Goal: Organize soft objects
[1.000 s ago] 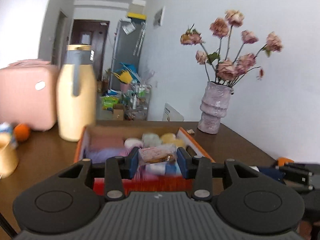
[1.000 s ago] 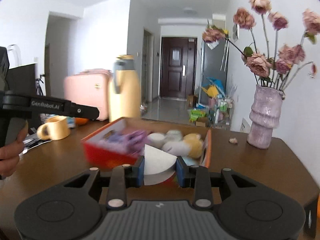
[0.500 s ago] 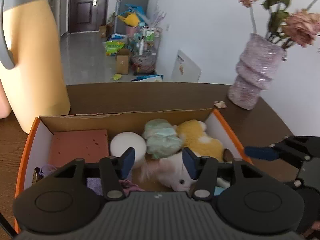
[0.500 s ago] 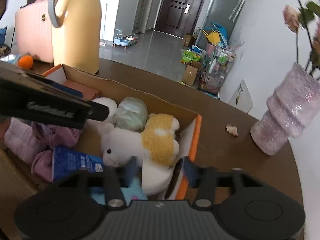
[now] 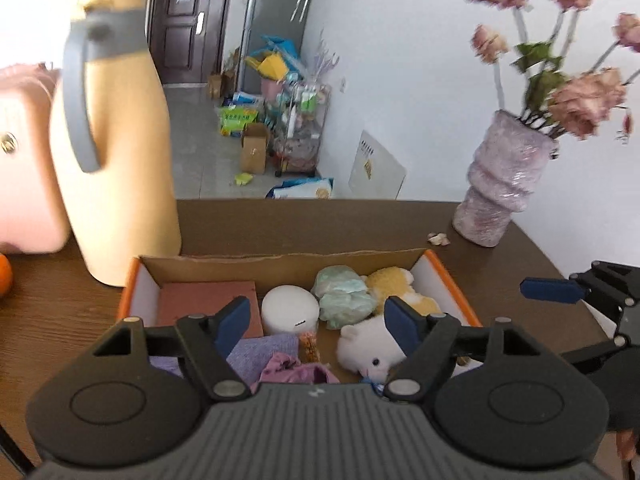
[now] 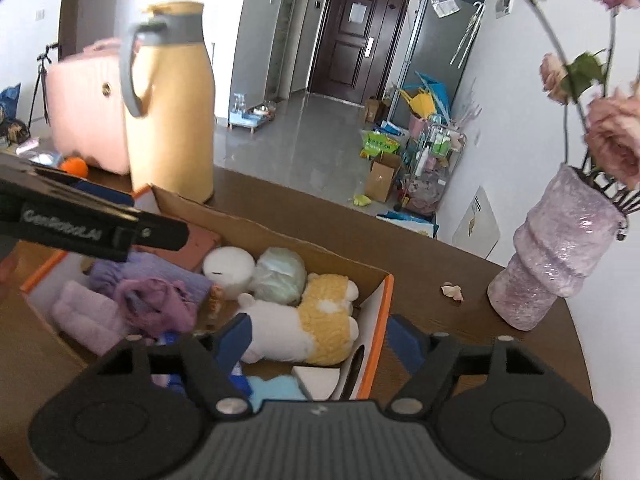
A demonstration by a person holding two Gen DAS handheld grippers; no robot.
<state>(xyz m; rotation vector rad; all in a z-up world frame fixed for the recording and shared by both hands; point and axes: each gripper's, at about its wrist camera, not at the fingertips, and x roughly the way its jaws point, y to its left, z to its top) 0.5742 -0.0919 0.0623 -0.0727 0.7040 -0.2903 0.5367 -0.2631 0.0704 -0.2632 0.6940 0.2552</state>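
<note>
An orange-edged cardboard box [image 5: 280, 261] [image 6: 376, 312] on the brown table holds soft things: a white and yellow plush animal [image 6: 304, 328] [image 5: 372, 346], a pale green bundle [image 5: 344, 298] [image 6: 280, 276], a white round puff [image 5: 290, 312] [image 6: 228, 268], purple cloths [image 6: 156, 304] [image 5: 296, 372], a pink sponge slab [image 5: 208, 302] and a white wedge [image 6: 318, 384]. My left gripper [image 5: 316, 326] is open and empty above the box. My right gripper [image 6: 324, 338] is open and empty over the box's right end.
A yellow thermos jug [image 5: 116, 168] [image 6: 170, 104] stands behind the box at left, beside a pink case [image 5: 24, 168]. A lilac vase with dried roses [image 5: 504, 188] [image 6: 556, 256] stands at the right. An orange [image 6: 74, 168] lies far left.
Both grippers opened: the left let go of a small packet and the right let go of the white wedge, both now in the box. Both grippers rose above the box.
</note>
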